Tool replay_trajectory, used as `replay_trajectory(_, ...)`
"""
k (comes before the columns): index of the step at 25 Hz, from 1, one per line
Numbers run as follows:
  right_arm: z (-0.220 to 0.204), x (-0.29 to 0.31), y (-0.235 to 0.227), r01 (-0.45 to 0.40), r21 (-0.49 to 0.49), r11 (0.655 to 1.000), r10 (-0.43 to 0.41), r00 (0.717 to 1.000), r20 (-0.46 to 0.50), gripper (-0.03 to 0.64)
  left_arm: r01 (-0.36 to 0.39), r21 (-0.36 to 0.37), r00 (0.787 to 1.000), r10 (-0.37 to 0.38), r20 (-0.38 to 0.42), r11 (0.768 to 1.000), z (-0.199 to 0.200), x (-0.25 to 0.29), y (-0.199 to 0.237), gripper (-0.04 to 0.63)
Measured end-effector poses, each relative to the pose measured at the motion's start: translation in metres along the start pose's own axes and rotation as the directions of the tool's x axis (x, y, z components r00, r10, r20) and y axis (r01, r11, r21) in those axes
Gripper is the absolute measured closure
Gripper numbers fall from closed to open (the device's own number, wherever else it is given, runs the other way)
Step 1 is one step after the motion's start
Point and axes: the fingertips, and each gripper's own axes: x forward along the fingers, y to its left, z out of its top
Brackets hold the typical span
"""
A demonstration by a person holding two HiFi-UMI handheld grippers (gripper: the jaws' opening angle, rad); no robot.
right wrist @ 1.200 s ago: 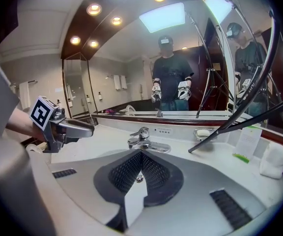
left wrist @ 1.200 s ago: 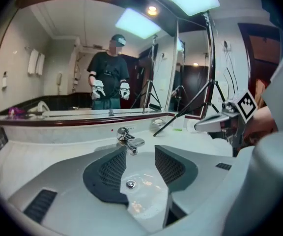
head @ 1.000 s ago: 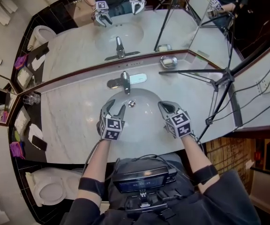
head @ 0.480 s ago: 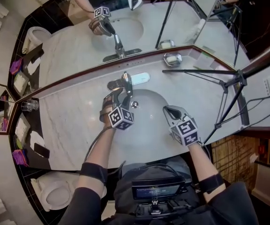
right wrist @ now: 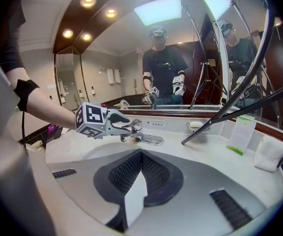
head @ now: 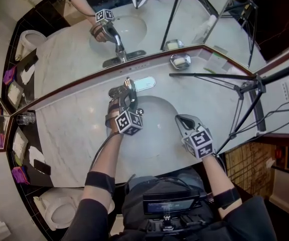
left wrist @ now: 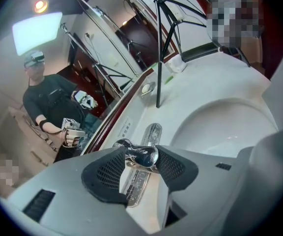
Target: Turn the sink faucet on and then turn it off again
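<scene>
Jaws of left gripper (left wrist: 142,155), just closing, clasp half-hidden faucet handle (left wrist: 149,157).

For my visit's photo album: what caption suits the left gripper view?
Left gripper, jaws just closing, clasps the chrome faucet handle beside the white sink.

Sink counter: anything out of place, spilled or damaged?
Only the tripod: one black leg is planted on the counter beside the soap dish, odd for a bathroom vanity. No spill or damage visible, and no water shows at the faucet.
</scene>
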Motion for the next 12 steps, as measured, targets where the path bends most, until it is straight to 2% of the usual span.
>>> replay_trajectory(3,0.001,0.001,-0.004,0.003,0.003,1.000,-0.003,1.000,0.000,0.598,0.011,0.006,1.000,-0.011,0.015,1.000,-0.002,0.007,-0.002,0.407)
replay_trajectory(7,0.002,0.005,-0.008,0.001,0.008,1.000,-0.001,1.000,-0.002,0.598,-0.015,0.009,1.000,0.015,0.020,1.000,0.009,0.007,0.010,0.414)
replay_trajectory(12,0.002,0.011,-0.005,-0.011,0.011,1.000,0.011,1.000,-0.007,0.598,0.016,-0.009,0.999,-0.016,0.030,1.000,0.007,0.010,0.008,0.434)
